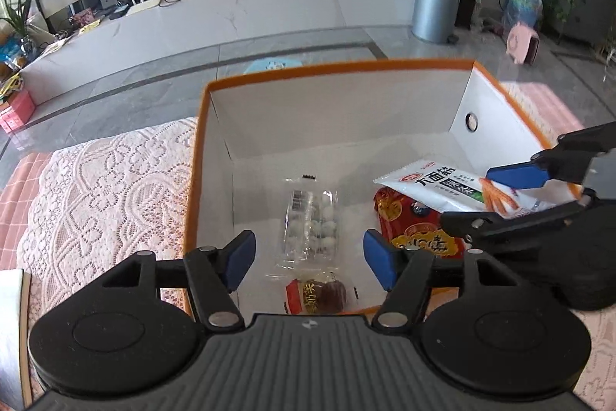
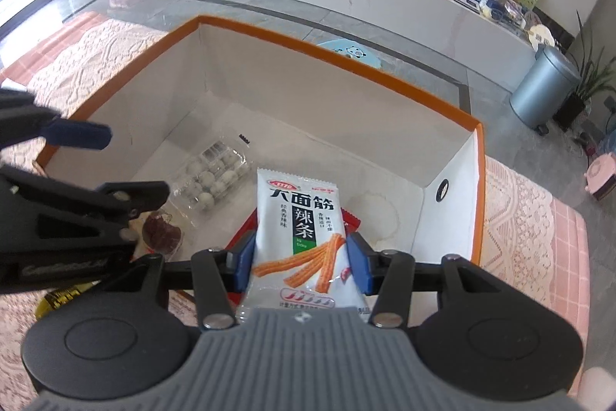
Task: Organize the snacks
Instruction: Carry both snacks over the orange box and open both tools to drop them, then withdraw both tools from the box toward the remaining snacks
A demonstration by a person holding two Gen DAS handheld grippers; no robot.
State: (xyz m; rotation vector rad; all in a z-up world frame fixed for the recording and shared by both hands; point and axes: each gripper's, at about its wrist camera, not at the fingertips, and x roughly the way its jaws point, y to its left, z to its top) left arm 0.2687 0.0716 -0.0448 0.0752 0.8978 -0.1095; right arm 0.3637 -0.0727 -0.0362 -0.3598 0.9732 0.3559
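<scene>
We start from the deep white cardboard box with an orange rim (image 2: 338,51), standing on the lace-covered desk (image 1: 107,187). Our right hand-held gripper (image 2: 302,264) pinches the white spicy-strip snack packet (image 2: 298,218) above the box's near-right part, over a red foil snack bag (image 1: 419,230). The slippery film could slide between the blue pads (image 2: 360,266) and drop crooked (or catch the box's near wall). Our left hand-held gripper (image 1: 310,259) hangs spread and empty over the box's near edge; it sits close beside the right one, so they may collide. Below lie a clear plastic tray of pale round sweets (image 1: 312,222) and a small dark wrapped cake (image 1: 317,295), which a careless drop might crush.
</scene>
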